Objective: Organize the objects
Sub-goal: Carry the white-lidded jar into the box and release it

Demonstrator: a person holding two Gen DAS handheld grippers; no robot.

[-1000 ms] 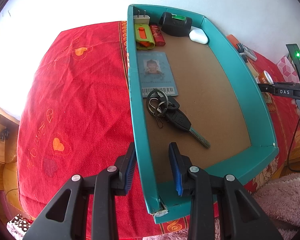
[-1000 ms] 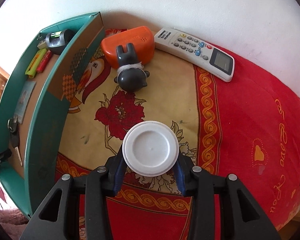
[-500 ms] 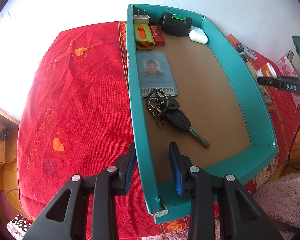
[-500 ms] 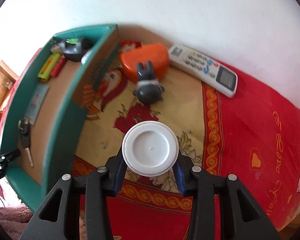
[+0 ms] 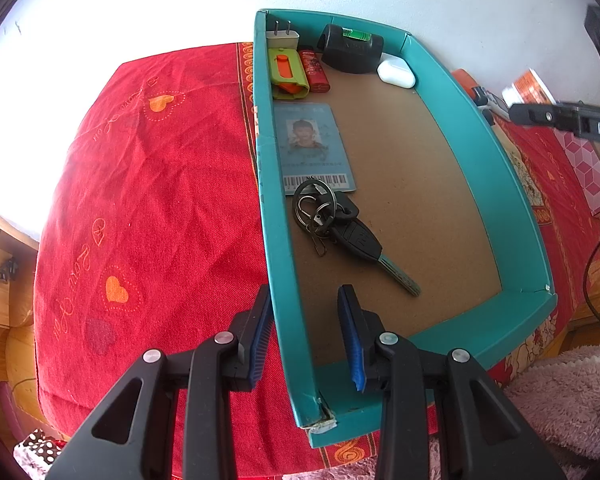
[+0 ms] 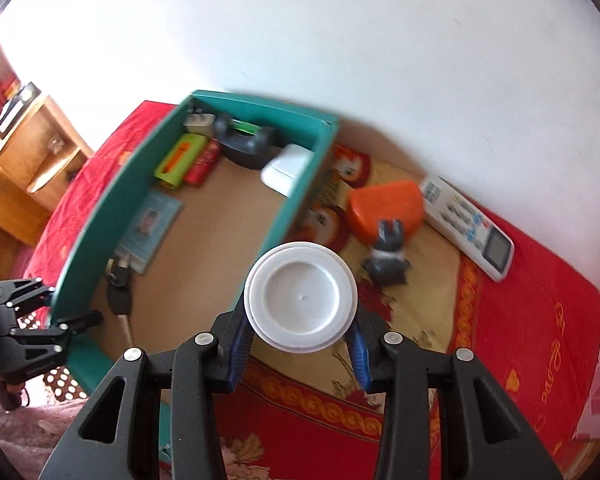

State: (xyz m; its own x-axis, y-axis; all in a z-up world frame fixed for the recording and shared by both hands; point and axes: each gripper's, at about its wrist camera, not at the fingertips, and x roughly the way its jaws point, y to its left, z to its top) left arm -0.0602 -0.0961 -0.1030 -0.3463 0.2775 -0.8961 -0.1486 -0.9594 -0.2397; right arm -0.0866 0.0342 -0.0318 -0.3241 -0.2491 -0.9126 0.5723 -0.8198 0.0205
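- Right gripper (image 6: 296, 344) fingers pinch the white-lidded bottle (image 6: 301, 295), carrying it toward the teal tray (image 6: 288, 208).
- Left gripper (image 5: 305, 330) fingers clamp the tray's near-left wall.
- Next: lower the bottle onto bare tray floor, then release.

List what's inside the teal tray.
In the tray: plug, green cutter, red lighter, black level, white case, ID card, keys. Card's lower edge is hidden under the keyring.

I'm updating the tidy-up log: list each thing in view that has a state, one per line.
left gripper: shut on the tray wall.
right gripper: shut on the white-lidded jar, held in the air.
teal tray: open-topped, partly filled.
ID card: lying flat, face up.
keys: lying in tray, overlapping the card's edge.
remote: outside the tray, buttons up.
orange case: outside the tray, closed.
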